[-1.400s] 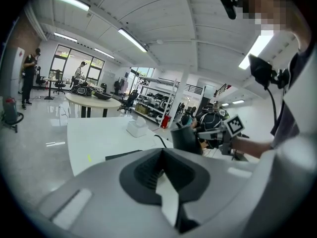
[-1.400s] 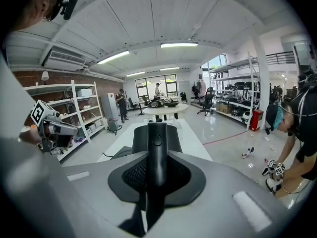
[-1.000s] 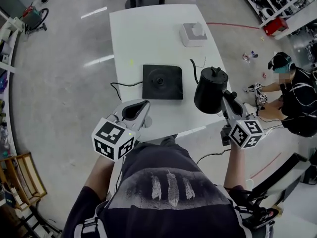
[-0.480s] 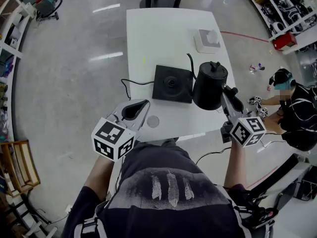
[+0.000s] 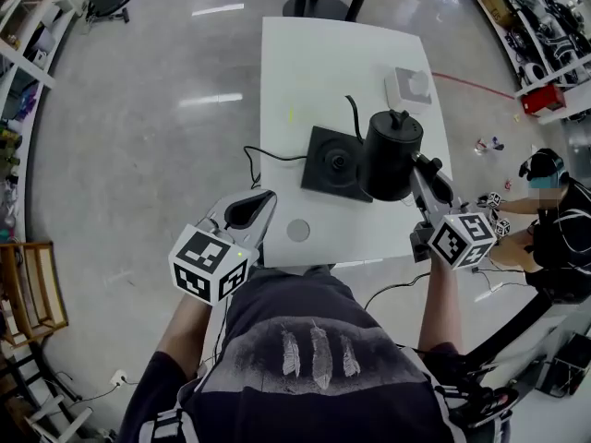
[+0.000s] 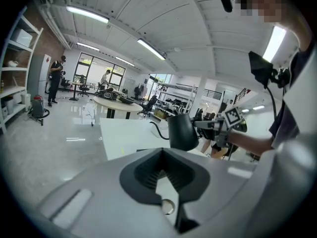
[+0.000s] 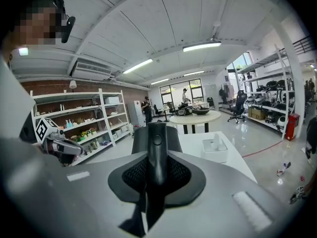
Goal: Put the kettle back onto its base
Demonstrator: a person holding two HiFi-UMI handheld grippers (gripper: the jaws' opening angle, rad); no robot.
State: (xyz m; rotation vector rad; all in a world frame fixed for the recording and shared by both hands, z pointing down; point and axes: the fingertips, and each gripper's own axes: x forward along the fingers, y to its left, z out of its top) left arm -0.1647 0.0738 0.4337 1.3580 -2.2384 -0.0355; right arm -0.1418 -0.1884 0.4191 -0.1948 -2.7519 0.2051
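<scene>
A white worktop runs away from the person, who stands at its near end, on a glossy grey floor. The black gooseneck kettle hangs over the right side of the worktop. It is just right of its square black base and overlaps the base's right edge in the head view, clear of the round contact plate at the centre. Its thin spout curves up toward the far left, and its handle points back toward the person. The right gripper reaches in from the near right, and its fingers are closed tight on that handle, which stands upright between the ribbed pads in the right gripper view. The left gripper hovers over the near left corner of the worktop, well apart from the base. Its fingers stand a little apart with nothing between them, only bare worktop showing through the gap. A white box sits near the far right edge, beyond the kettle. A black cord leaves the base's left side and drops over the left edge. A small grey disc lies flat near the front edge, just right of the left gripper.
</scene>
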